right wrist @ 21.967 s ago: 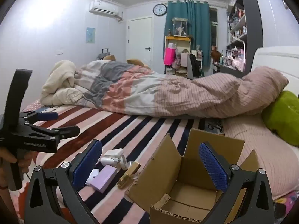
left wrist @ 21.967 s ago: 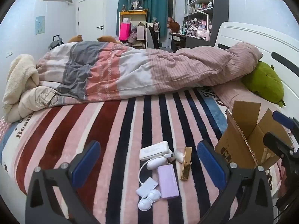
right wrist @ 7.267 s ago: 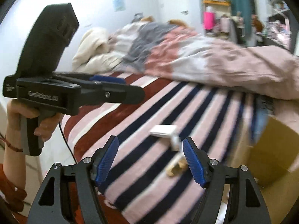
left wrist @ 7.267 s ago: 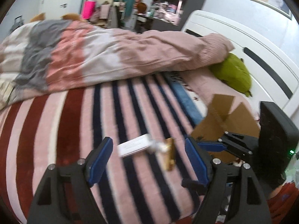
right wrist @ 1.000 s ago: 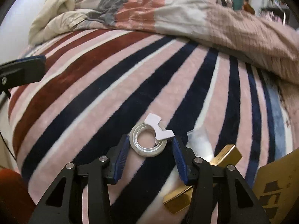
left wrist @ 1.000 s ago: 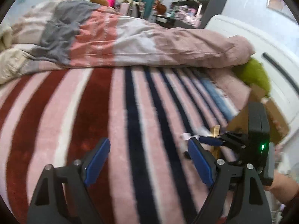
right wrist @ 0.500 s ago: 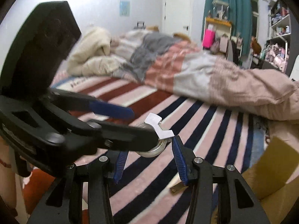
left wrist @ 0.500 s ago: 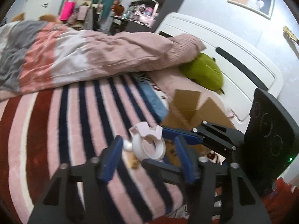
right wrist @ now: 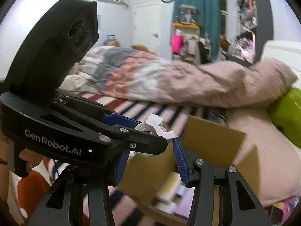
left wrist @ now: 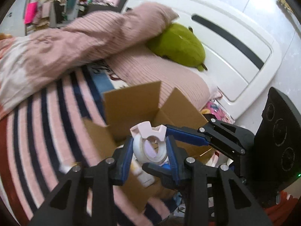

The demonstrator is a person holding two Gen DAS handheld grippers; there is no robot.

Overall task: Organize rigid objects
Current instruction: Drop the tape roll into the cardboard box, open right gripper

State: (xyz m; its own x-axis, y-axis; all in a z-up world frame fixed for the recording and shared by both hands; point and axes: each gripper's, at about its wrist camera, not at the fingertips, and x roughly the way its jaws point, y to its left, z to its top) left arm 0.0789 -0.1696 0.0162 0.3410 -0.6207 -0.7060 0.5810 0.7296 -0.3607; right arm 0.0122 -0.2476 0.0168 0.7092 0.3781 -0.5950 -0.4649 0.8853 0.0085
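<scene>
A white tape roll in a white dispenser (left wrist: 149,146) is clamped between the blue pads of my left gripper (left wrist: 150,150), above the open cardboard box (left wrist: 131,103). My right gripper (right wrist: 150,150) also closes on the same tape roll (right wrist: 150,127); in the right wrist view the left gripper's body hides most of the roll. In the left wrist view the right gripper's fingers (left wrist: 188,136) reach in from the right. White and purple items (right wrist: 169,197) lie inside the box (right wrist: 210,143).
The box sits on the striped bedspread (left wrist: 47,122) beside a pink pillow (left wrist: 160,75) and a green plush (left wrist: 178,45). A rumpled duvet (right wrist: 169,79) lies across the bed. The white headboard (left wrist: 225,47) is behind. The view is motion-blurred.
Both grippers have carried the tape roll from over the bedspread to above the open box. The left gripper's pads have closed tighter on the roll.
</scene>
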